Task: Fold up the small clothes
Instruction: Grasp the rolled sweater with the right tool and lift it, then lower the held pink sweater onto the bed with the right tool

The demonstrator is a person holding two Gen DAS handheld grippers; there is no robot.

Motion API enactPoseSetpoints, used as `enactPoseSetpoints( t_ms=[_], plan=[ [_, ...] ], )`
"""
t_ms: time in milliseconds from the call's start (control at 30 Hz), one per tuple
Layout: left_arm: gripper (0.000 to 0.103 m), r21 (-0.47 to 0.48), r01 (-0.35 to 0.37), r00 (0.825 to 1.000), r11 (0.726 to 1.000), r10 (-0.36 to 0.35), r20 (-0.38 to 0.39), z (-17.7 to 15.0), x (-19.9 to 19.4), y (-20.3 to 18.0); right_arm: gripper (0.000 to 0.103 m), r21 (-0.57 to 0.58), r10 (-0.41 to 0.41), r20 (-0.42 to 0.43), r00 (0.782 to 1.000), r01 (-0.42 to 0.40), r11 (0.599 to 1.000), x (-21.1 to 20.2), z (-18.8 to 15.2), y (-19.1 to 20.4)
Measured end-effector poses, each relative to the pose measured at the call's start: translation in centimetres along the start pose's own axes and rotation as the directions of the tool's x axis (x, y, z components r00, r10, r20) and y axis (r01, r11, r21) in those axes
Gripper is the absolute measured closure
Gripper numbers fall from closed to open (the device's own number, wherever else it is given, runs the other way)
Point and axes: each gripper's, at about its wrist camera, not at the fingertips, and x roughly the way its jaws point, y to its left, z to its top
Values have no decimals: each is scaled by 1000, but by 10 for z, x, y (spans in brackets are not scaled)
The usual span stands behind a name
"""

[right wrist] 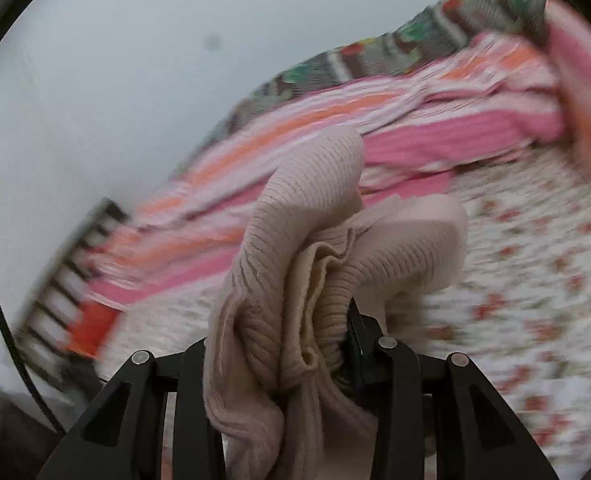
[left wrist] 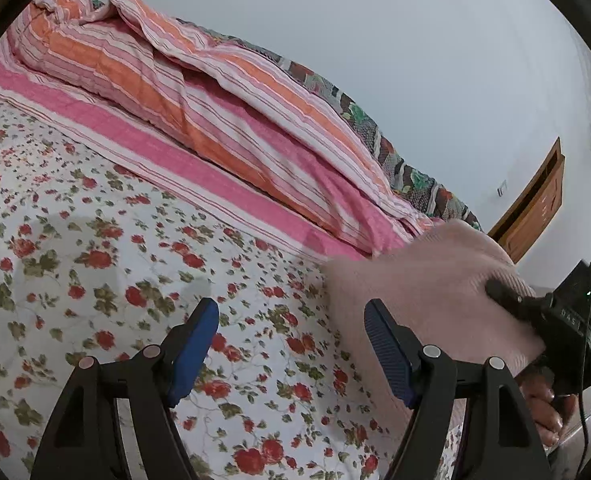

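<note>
Faint letters on right gripper (left wrist: 499, 292) body, seen from left wrist view, too blurred to read.

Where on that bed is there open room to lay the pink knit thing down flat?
The flowered sheet lies bare ahead of the open left tool, up to the pink-striped blanket bunched along the wall. It is crowded on the right of that view, where the right tool holds the bunched knit garment.

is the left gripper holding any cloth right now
No, the left gripper stands open over the floral bedsheet with nothing between its blue pads.
</note>
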Motion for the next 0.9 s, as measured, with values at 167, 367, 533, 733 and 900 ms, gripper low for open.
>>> enactPoseSetpoints(
  t_ms=[167,367,533,733,900],
  plan=[
    [30,3,0,1000,1000,0,-19,-1,6,1,65,221,149,1,989,-145,964,44,-21,-60],
    [30,98,-6,996,995,15,-91,-16,25,-21,51,207,2,-137,991,26,978,70,-51,-122],
    [30,180,25,984,983,7,-176,-38,41,-41,49,-64,-106,-21,994,104,992,38,-35,-90],
    [30,352,80,967,933,13,-254,-79,34,-68,49,-153,-72,0,997,71,986,36,-54,-104],
    [31,409,71,960,910,49,-276,-102,26,-69,49,-140,-31,-18,999,28,990,24,-51,-114]
  ],
)
